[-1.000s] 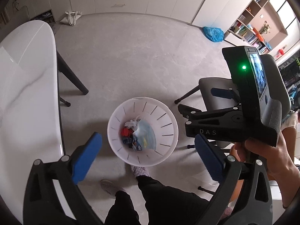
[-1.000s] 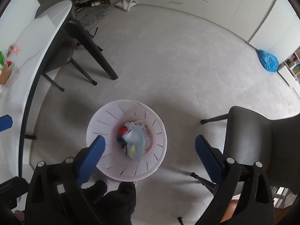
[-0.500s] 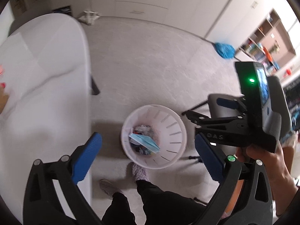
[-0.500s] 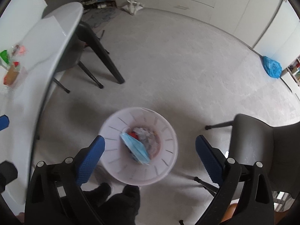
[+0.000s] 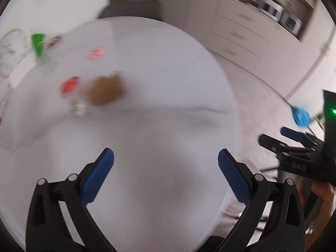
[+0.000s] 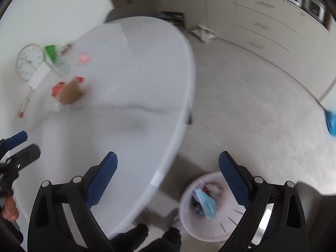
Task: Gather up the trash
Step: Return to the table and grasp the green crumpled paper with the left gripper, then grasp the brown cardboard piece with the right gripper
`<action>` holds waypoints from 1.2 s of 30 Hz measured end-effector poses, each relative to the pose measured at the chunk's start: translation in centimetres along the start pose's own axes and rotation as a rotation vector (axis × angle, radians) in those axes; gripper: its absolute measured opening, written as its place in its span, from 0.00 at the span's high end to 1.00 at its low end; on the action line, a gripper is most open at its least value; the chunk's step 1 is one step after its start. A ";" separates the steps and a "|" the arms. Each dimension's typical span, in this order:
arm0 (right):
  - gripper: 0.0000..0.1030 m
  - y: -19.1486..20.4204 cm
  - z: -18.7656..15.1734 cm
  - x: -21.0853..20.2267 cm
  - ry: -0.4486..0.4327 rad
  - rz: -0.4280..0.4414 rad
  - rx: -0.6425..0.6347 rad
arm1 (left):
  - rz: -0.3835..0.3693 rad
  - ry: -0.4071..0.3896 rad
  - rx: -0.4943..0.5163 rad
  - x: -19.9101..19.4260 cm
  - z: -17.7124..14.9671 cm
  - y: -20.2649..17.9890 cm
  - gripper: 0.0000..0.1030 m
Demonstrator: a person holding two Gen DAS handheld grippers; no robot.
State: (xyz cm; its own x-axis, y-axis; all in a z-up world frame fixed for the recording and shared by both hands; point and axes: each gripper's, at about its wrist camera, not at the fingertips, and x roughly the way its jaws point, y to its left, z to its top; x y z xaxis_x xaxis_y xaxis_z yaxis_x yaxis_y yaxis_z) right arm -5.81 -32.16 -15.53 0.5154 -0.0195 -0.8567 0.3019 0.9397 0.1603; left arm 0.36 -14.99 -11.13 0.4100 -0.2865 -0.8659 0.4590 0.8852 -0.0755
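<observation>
Left gripper [image 5: 166, 171] and right gripper [image 6: 168, 173], both spread wide and holding nothing, above the white table [image 5: 168, 88]. The remaining litter, a brown scrap [image 5: 106, 91] beside a red wrapper [image 5: 69, 85], lies ahead and to the left of both. It is blurred, long axis uncertain. The left gripper appears nearer; the bin [image 6: 189, 212] sits below the right gripper.

White oval marble-look table [image 6: 126, 79] fills left side; white slotted plastic waste bin [image 6: 189, 220] sits on floor just right of its near edge. Blue face mask [image 6: 204, 203] lies in bin on top of other scraps. On table's far left: brown crumpled paper [image 6: 70, 93], red wrapper [image 6: 57, 89] touching its left, green packet [image 6: 50, 51] farther back, round white clock [image 6: 29, 62] left of packet. Blue bag [image 6: 331, 121] on floor far right.
</observation>
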 end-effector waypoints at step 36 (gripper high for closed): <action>0.06 20.2 11.5 10.8 0.120 0.157 -0.302 | 0.128 0.049 -0.243 12.4 5.5 19.6 0.77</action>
State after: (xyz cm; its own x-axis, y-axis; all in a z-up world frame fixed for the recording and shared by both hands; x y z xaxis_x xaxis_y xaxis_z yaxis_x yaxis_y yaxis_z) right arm 15.07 -17.37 -15.86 0.4334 0.1566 -0.8875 -0.0334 0.9869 0.1578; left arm 18.80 -3.20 -20.59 0.4112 -0.1537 -0.8985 0.2005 0.9768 -0.0753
